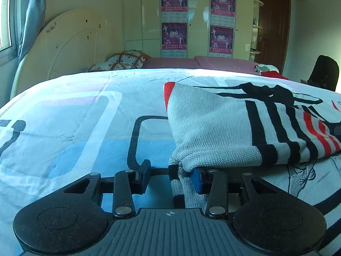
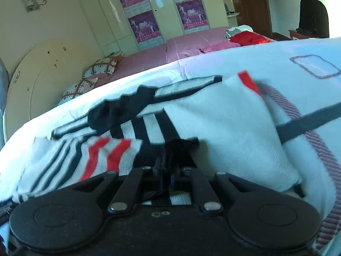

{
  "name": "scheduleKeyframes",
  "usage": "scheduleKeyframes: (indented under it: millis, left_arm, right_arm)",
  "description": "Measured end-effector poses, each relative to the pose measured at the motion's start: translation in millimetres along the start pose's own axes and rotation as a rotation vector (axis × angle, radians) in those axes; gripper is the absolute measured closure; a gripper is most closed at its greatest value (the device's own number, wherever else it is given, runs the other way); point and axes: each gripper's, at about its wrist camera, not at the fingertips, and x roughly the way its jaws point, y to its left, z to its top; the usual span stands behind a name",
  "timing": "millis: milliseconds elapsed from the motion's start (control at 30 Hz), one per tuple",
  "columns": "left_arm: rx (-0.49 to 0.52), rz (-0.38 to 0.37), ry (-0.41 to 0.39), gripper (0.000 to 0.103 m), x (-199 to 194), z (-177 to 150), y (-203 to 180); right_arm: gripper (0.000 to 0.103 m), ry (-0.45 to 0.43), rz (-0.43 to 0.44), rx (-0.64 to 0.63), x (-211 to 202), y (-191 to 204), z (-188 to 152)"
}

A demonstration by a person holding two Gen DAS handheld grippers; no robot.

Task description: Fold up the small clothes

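Note:
A small knitted sweater [image 1: 213, 123], grey-white with black and red stripes and a red trim, lies folded on the patterned bedspread [image 1: 74, 117]. In the left wrist view my left gripper [image 1: 171, 177] stands open at the sweater's near corner. A striped edge of the knit hangs between the jaws and drapes over the blue right fingertip [image 1: 197, 179], while the left fingertip [image 1: 145, 175] is apart from it. In the right wrist view the same sweater [image 2: 223, 117] fills the middle, and my right gripper [image 2: 168, 170] is shut on its black-striped near edge, with dark fabric bunched at the tips.
Beyond the bedspread are a pink sheet [image 1: 177, 63], patterned pillows [image 1: 123, 60] by the cream headboard [image 1: 70, 42], and a pile of red and striped clothes [image 2: 247, 36] at the far right. A wardrobe with posters [image 1: 174, 19], a brown door [image 1: 272, 27] and a dark chair [image 2: 313, 17] stand behind.

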Motion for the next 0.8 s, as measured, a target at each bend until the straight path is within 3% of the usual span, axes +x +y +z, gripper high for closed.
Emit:
scheduleKeyframes:
  millis: [133,300,400,433,500,533,567,633,700,800]
  left_arm:
    - [-0.011,-0.007,0.001,0.062,-0.3,0.1,1.5]
    - [-0.012,-0.005,0.001,0.062,-0.4,0.1,0.9]
    - [-0.008,-0.002,-0.001,0.062,-0.2,-0.4,0.3]
    - [-0.006,-0.001,0.000,0.061,0.0,-0.4,-0.1]
    - [0.002,0.003,0.001,0.060,0.3,-0.5,-1.2]
    - [0.001,0.005,0.002,0.059,0.4,-0.5,-1.2]
    - [-0.003,0.003,0.004,0.059,0.6,-0.4,-0.3]
    - [-0.010,0.002,0.003,0.058,1.0,-0.8,1.2]
    - [-0.008,0.003,0.001,0.058,1.1,-0.8,1.1]
    - [-0.008,0.003,0.002,0.058,1.6,-0.8,1.5]
  right_arm:
    - [0.096,-0.030,0.019,0.013,-7.3,1.5,2.4]
    - [0.096,-0.178,0.080,-0.060,-37.0,15.0,22.6]
    - [0.096,-0.260,0.069,-0.137,-45.5,18.9,26.5]
    - [0.096,-0.231,0.047,-0.135,-34.8,13.0,23.6]
    - [0.096,-0.031,-0.016,-0.057,6.7,-11.0,15.0]
    - [0.096,-0.004,0.011,-0.021,13.5,-20.4,10.1]
    - [0.096,-0.018,0.032,-0.005,9.3,-24.9,9.6]
    - [0.080,-0.011,0.058,0.074,3.0,-32.6,12.3]
    - [0.079,-0.022,0.102,0.171,-3.9,-43.9,13.8]
    - [0.089,0.027,0.133,0.238,2.7,-52.1,13.8]
